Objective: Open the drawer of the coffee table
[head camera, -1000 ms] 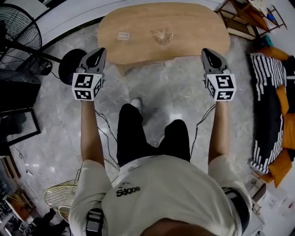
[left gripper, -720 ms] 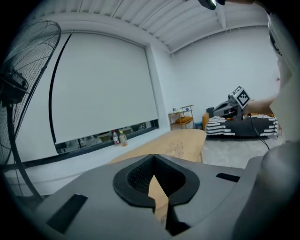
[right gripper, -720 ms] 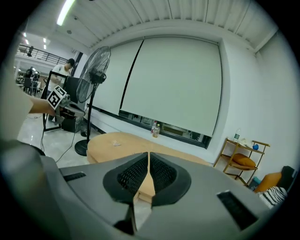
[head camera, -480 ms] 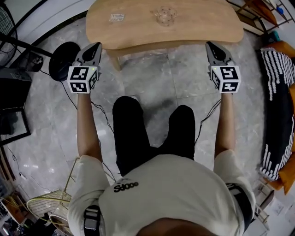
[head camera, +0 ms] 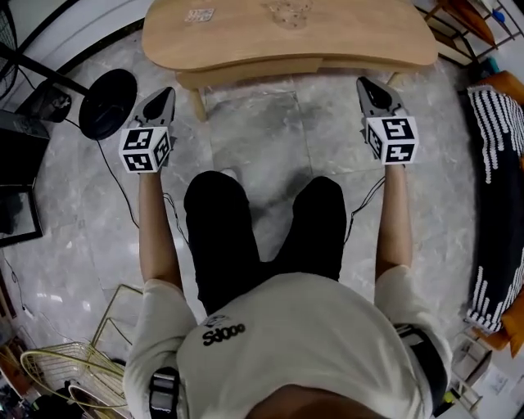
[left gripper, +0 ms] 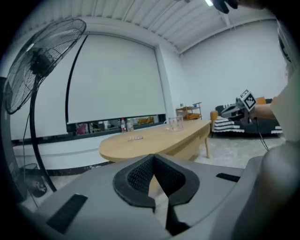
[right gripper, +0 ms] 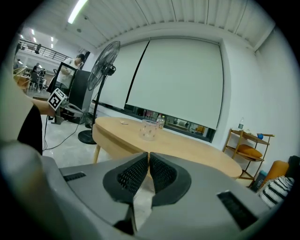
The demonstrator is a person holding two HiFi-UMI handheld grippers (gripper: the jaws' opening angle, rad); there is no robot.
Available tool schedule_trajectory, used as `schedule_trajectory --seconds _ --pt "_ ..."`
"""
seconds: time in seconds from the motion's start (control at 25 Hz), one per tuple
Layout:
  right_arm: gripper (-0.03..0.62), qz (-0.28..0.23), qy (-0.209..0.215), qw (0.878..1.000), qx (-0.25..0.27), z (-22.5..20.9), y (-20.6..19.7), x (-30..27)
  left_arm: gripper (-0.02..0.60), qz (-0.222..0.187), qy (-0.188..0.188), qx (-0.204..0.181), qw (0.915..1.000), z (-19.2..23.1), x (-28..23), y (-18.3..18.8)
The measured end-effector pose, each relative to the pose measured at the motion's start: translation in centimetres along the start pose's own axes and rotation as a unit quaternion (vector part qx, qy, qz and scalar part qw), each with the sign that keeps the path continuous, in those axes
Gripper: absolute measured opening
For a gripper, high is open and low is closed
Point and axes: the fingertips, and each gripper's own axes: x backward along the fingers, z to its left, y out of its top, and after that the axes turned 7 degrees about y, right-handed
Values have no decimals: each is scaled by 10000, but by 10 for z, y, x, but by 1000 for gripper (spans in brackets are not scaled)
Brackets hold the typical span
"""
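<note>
Head view: left claw (head camera: 165,92), right claw (head camera: 366,83) closed; one coffee table (head camera: 327,41).

The floor (head camera: 270,139) is grey glossy marble tiles. A standing fan (left gripper: 37,65) stands on it on a round black base (head camera: 107,103). A large white blind (right gripper: 180,79) covers most of the window (right gripper: 180,123), the white slatted ceiling (right gripper: 154,16) carries a strip lamp (right gripper: 77,10), and a wooden shelf (right gripper: 243,147) stands by the white wall (right gripper: 248,84)

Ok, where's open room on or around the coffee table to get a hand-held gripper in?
The coffee table top is bare right of the glass cup and along its near edge. The floor between table front and the person's knees is open. Crowded at left: the fan base sits beside the left hand-held gripper.
</note>
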Motion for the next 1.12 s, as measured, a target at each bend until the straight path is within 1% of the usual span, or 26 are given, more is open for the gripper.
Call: schedule_trajectory --seconds 0.08,0.12,0.24,0.36,0.48,0.68,0.72,0.76,0.8,0.84,1.0,1.12 --pt "8 27 37 10000 -23 4 -11 -3 17 -12 53 176 9998 -4 2 -10" --pt "8 35 56 10000 -41 6 -15 -4 17 5 56 201 9998 -6 3 -15" --pt "8 65 104 9999 -98 7 -26 -10 17 102 25 48 9999 -12 3 -26" --pt "8 186 39 9998 -48 4 -38 -15 17 142 -57 -50 9999 -17 0 -32" --pt "8 215 64 9997 -40 1 -43 -24 17 219 -22 -4 9998 -17 -3 -40" --pt "8 215 250 9994 -130 1 -50 -48 18 320 58 83 9994 -10 -19 -56" --pt "19 213 324 9991 -167 2 -53 -54 18 350 55 77 9993 -8 -24 -60" --pt "53 215 412 9987 -212 4 -56 -62 40 389 48 67 9992 -7 -30 -63" --pt "85 226 496 9982 -251 6 -59 -69 114 427 39 69 9991 -5 -37 -67" --pt "101 246 565 9977 -276 7 -61 -77 155 461 32 89 9989 -4 -43 -70" --pt "131 337 719 9962 -362 8 -72 -109 164 550 23 294 9981 0 -63 -87" --pt "166 419 777 9951 -437 6 -84 -131 193 631 10 359 9974 -1 -76 -102"
